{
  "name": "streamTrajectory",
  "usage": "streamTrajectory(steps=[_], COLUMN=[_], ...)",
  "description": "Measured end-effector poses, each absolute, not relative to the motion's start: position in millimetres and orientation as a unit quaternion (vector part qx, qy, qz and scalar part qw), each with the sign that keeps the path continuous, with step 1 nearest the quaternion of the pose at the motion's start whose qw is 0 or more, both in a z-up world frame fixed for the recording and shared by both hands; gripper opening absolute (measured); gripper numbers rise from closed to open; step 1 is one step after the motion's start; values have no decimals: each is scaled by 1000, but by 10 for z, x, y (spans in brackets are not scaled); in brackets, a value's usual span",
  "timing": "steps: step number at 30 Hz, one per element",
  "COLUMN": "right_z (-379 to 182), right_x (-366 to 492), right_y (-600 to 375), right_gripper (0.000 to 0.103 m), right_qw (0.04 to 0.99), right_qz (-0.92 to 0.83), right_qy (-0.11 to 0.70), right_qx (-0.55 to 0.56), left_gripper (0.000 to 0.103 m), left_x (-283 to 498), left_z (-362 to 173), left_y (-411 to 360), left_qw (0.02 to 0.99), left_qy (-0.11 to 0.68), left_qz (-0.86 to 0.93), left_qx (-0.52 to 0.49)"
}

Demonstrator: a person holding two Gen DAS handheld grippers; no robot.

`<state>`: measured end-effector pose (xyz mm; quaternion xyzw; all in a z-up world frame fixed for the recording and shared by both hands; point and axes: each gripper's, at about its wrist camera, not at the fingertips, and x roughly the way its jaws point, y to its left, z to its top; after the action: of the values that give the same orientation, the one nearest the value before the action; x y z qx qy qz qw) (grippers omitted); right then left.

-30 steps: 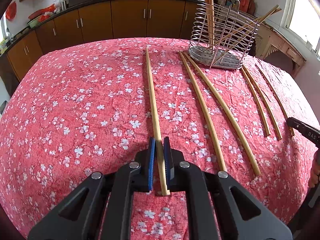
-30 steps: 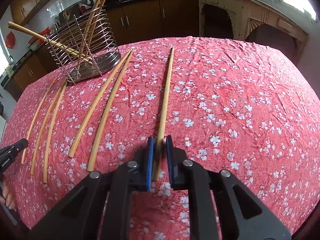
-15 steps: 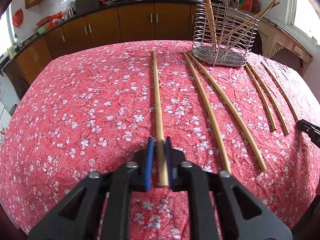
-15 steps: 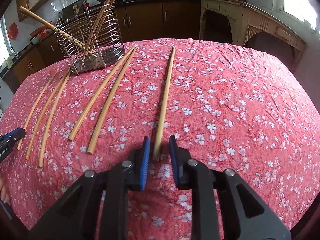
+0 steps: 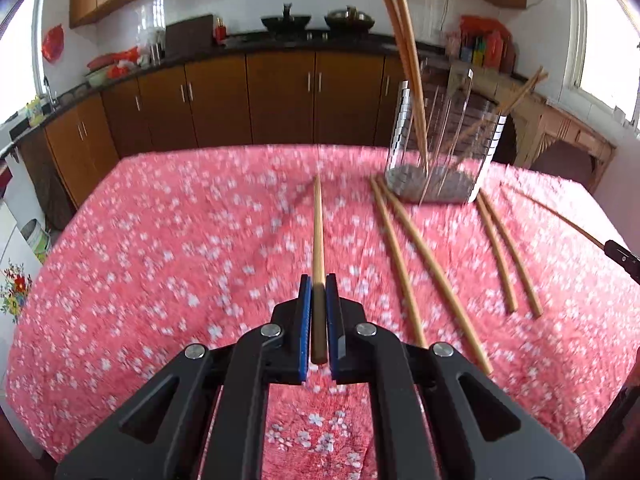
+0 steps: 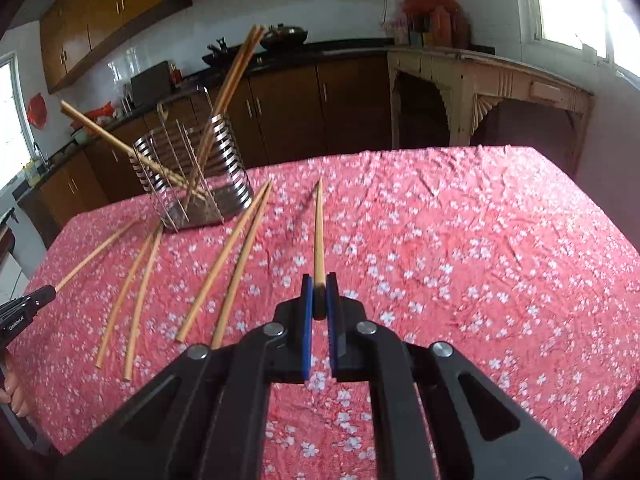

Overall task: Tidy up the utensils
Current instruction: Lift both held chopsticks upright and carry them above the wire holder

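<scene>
My left gripper (image 5: pixel 319 284) is shut on one long bamboo chopstick (image 5: pixel 318 232), held lifted above the red floral tablecloth (image 5: pixel 160 264). My right gripper (image 6: pixel 319 284) is shut on another chopstick (image 6: pixel 319 232), also lifted and pointing away. A wire metal utensil holder (image 5: pixel 440 148) stands at the far right of the table with several chopsticks leaning in it; it also shows in the right wrist view (image 6: pixel 192 176) at the far left. Several loose chopsticks (image 5: pixel 424 264) lie on the cloth between the grippers, also seen in the right wrist view (image 6: pixel 224 264).
Brown kitchen cabinets (image 5: pixel 248 100) and a dark counter with pots run behind the table. A carved wooden side table (image 6: pixel 492 96) stands at the back right. The other gripper's tip shows at each view's edge, right (image 5: pixel 620 256) and left (image 6: pixel 28 306).
Both grippers have risen and tilted up, each lifting its chopstick off the cloth. The right gripper, slightly open half a second ago, has closed on its chopstick.
</scene>
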<state>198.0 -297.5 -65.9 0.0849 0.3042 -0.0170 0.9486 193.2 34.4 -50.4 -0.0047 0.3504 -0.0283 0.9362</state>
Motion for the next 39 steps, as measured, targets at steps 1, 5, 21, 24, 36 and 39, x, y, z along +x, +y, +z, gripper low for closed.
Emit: streamTrajectory(steps=[1,5,21,24,36,39], right_z=[-559,-219,512,500,558,696], right_x=[1952,1914,2356,2481,2458,2364], right_y=[-2997,-3029,-3096,-3079,-2994,-2988], right_gripper=[8,8,8,8,7,7], right_qw=[954,969,984,984,986,987], right_qz=[-18,-20,-21,-24,-25,-22], right_qy=[286,228,143,144,128,120], right_qx=[85,88,104,105,104,101], left_gripper=[7,7,7,7,7,7], left_x=[1907,1931,2244,2311,2390,2290], left_z=[-415,-137,553,576,700,833], left_y=[364,372,437,412,351,349], left_qw=[941,954,973,974,975,977], left_qy=[337,299,223,220,214,202], left_qz=[-29,-29,-24,-21,-21,-27], left_qx=[-8,-24,-57,-52,-54,-55])
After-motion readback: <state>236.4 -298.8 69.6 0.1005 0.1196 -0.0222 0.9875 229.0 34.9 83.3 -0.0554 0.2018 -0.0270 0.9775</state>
